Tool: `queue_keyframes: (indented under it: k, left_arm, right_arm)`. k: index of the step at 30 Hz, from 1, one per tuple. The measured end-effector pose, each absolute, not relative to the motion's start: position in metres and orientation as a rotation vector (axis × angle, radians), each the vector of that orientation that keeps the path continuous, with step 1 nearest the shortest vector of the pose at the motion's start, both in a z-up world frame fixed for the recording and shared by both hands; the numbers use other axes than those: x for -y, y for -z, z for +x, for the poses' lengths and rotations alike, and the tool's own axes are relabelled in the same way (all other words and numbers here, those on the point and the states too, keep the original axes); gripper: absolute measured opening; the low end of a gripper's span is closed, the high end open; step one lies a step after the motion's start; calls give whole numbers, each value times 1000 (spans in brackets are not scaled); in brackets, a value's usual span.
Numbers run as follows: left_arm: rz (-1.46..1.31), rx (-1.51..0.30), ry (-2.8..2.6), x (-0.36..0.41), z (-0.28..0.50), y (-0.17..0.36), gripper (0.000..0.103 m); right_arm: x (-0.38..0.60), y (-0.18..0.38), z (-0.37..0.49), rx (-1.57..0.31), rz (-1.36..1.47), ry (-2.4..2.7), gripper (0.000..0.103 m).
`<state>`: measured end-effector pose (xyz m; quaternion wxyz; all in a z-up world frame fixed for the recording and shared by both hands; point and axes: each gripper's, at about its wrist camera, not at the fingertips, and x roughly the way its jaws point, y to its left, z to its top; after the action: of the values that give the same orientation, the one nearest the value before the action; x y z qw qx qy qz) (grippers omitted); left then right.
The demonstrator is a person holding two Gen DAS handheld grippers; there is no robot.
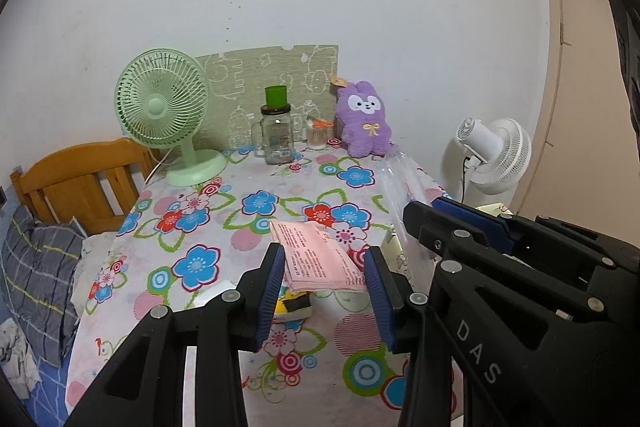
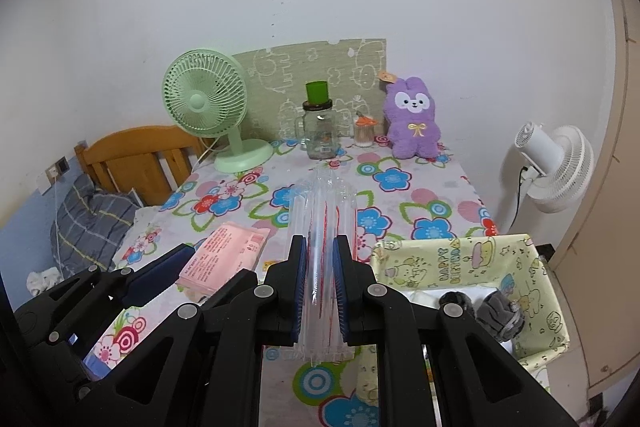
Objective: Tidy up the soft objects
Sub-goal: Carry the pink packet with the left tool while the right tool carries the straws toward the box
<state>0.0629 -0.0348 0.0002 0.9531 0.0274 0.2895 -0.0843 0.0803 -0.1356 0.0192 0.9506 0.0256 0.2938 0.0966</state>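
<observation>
My left gripper (image 1: 326,291) is shut on a pink tissue pack (image 1: 320,259), its blue pads against both sides. The pack (image 2: 224,259) sits low over the flowered tablecloth (image 1: 224,227), with a yellow and black sponge (image 1: 294,307) under it. My right gripper (image 2: 322,291) is shut on a clear air-cushion wrap (image 2: 322,211) with red lines, which sticks out forward above the table. In the left wrist view the right gripper (image 1: 426,209) holds the wrap (image 1: 396,179) to the right of the pack. A purple plush bunny (image 2: 414,123) sits upright at the back.
A yellow birthday-print box (image 2: 460,259) at the table's right front holds a grey plush item (image 2: 496,311). At the back stand a green fan (image 2: 204,107), a glass jar (image 2: 318,135) with a green cup on it, and a small swab container (image 2: 364,133). A white fan (image 2: 556,163) is right, a wooden headboard (image 2: 136,159) left.
</observation>
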Motion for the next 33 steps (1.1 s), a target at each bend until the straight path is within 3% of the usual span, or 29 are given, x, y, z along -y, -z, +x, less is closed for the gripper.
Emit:
queue_keyframes:
  k: [33]
  left_arm:
    - [105,-588,291,109,76,10,42]
  right_arm:
    - [213,-8,83,-592,91,-83,16]
